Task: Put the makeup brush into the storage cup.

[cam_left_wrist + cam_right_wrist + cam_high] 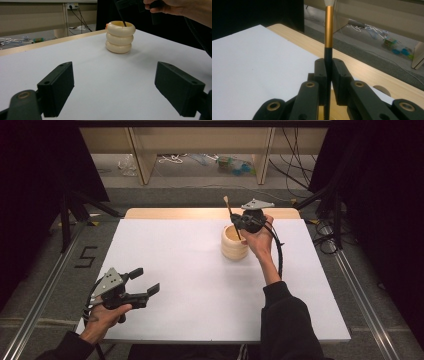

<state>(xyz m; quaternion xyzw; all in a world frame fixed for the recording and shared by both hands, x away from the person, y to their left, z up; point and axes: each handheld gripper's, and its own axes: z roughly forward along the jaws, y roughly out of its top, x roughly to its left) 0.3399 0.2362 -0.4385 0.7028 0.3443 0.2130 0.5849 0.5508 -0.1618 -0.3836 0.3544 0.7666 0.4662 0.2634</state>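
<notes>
Black and gold, the brush [328,37] stands almost straight up, tip on top, bottom end in the cream cup [234,243]. Right gripper [243,222] fingers pinch it. Left gripper [142,282] fingers are spread, low over the counter [190,285].

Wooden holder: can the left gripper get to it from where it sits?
Probably yes. The left gripper is open, with bare white table between it and the holder; only the right gripper, holding a brush above it, might crowd it.
</notes>
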